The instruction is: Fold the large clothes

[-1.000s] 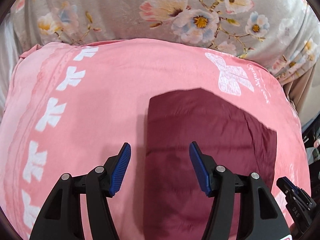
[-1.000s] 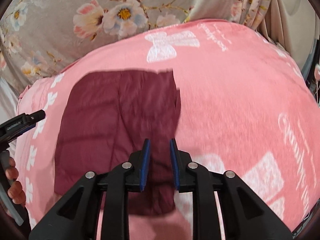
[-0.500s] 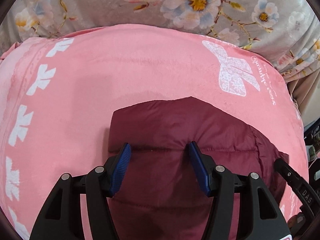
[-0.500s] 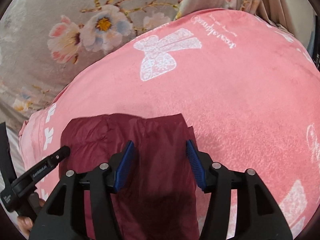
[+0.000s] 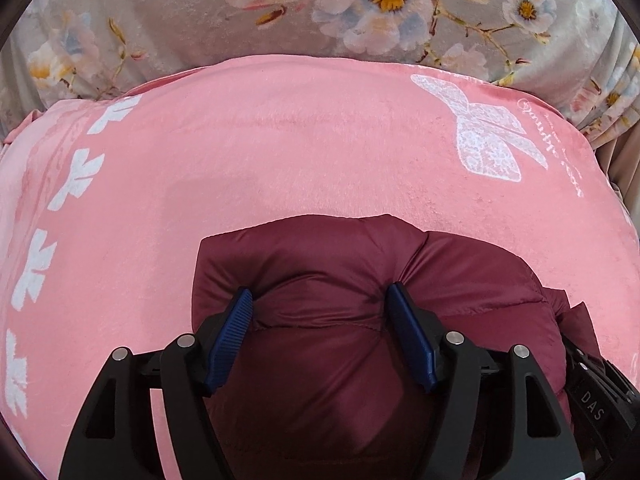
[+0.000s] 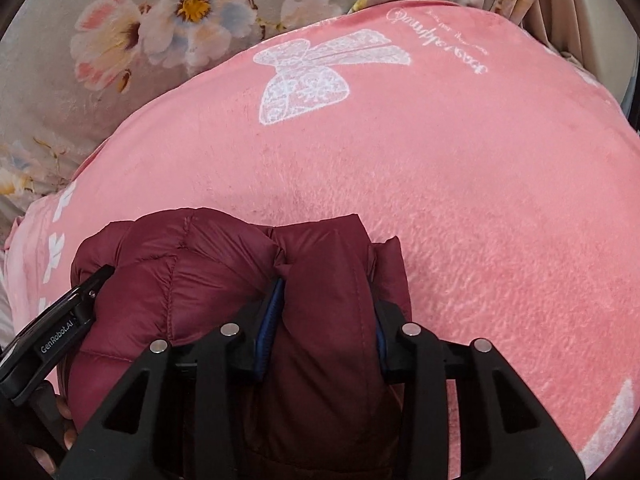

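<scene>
Here a maroon puffer jacket (image 5: 360, 320) lies folded into a thick bundle on a pink blanket (image 5: 280, 152), and both grippers bear down on its top. The jacket sits at the near edge of the blanket, well short of the white bow (image 5: 488, 140) printed on the blanket's far side. Beyond the blanket is a grey floral sheet (image 5: 200, 12).

The padding is springy, so the bundle likely needs pressing to stay flat; that seems to be why both tools sit side by side on it, not at an edge.

The left gripper (image 5: 320, 312) works the jacket's left half. Its jaws have just been opening and stand wide apart. A swollen panel of quilting bulges up between the blue pads (image 5: 230, 336), which dent the fabric on either side. This reads as pushing into the padding, not a true pinch, though I cannot be sure.

The right gripper (image 6: 326, 312) works the jacket's right half, near the edge facing the open blanket. Its jaws have just been closing and stand about half apart. A thick ridge of jacket fills the gap, and the fingers (image 6: 272, 312) sink into it on both sides, so they appear clamped on that fold.

Each tool's black body shows at the edge of the other's view, and fingertips (image 6: 66, 436) of the person's left hand show at the jacket's lower left corner.
</scene>
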### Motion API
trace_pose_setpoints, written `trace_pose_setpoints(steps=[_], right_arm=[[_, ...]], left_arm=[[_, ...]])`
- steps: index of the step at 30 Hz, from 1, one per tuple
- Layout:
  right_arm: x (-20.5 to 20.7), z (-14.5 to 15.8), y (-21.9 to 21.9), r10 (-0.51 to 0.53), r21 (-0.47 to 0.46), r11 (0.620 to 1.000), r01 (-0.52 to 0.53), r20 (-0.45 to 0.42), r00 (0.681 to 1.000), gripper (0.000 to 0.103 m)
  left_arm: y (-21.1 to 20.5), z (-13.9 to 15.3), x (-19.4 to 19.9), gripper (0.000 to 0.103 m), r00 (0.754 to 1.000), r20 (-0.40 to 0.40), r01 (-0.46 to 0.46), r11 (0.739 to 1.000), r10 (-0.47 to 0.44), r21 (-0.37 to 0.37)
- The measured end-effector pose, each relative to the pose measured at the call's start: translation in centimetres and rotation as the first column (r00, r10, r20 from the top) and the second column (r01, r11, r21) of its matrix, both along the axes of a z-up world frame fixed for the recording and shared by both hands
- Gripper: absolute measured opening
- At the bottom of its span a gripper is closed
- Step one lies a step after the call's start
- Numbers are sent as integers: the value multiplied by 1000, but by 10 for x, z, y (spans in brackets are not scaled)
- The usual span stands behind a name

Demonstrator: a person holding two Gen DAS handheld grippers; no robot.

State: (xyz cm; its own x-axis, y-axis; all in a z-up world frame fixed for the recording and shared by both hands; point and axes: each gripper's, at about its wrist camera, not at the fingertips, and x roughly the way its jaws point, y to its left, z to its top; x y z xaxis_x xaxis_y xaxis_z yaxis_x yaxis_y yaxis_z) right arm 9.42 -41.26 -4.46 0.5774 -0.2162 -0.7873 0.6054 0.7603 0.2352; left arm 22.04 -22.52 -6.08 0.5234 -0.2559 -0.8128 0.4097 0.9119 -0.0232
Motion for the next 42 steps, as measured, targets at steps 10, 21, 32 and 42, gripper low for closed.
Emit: trace_pose_setpoints(steps=[10, 21, 32, 42], right_arm=[[2, -7, 4, 0, -63, 998, 2, 32, 999, 37], [2, -8, 4, -4, -74, 997, 7, 49, 999, 37], [0, -10, 0, -5, -46, 999, 8, 74, 997, 38], [-62, 29, 20, -29, -90, 995, 38, 99, 995, 45]], left_arm=[[-10, -11, -5, 70, 996, 85, -17, 999, 14, 39], [-14, -15, -8, 70, 993, 120, -24, 998, 17, 59], [-17, -17, -8, 72, 991, 134, -32, 997, 22, 74], [28, 12, -27, 78, 999, 38, -23, 1000, 23, -10]])
